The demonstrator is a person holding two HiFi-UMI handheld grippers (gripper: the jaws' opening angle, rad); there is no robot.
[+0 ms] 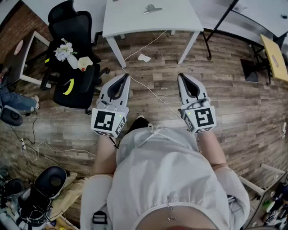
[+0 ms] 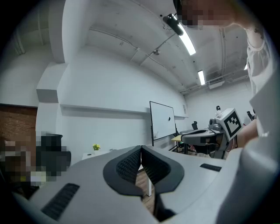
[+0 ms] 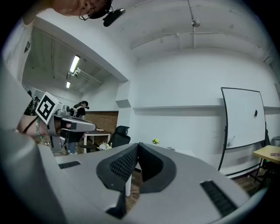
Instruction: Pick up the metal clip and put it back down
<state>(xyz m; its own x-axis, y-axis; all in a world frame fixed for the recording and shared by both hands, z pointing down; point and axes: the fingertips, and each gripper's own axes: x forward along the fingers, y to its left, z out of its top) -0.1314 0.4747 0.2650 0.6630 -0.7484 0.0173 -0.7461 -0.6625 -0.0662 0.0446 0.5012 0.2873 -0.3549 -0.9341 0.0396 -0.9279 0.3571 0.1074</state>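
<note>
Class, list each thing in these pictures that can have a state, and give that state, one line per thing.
left gripper: jaws shut, empty, held above the floor.
right gripper: jaws shut, empty, held above the floor.
metal clip: lying on the table, not held.
table: upright, bearing the clip.
paper scrap: lying on the floor under the table.
</note>
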